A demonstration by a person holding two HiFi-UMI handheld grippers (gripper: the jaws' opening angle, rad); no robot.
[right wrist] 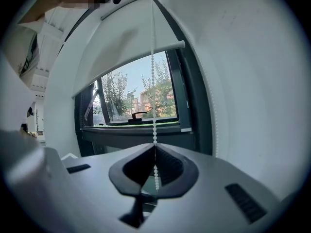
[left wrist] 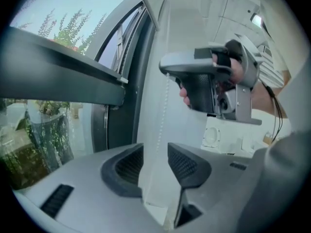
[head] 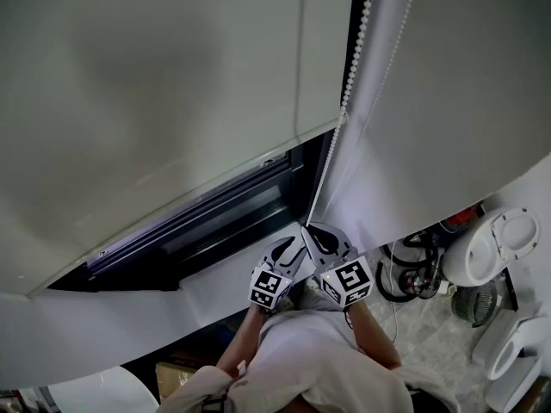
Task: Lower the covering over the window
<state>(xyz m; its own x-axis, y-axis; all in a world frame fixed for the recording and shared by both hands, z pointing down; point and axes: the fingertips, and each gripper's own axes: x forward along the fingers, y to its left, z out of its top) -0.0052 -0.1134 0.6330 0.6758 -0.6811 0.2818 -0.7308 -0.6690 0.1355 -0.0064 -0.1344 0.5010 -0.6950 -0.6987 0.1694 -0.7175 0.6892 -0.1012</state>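
R gripper (right wrist: 154,171) pinching white plastic bead chain (right wrist: 154,106)
L gripper (left wrist: 155,166) wide open, chain loose btwn jaws, running up to 12 o'clock

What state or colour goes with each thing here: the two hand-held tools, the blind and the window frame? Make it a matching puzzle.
Things:
1. grey left tool
2. grey right tool
3. white fabric roller blind
4. window frame

States:
A. dark grey
B. partly lowered
C. jaws apart
D. clamped on the white bead chain

Pairs: 1-C, 2-D, 3-B, 4-A
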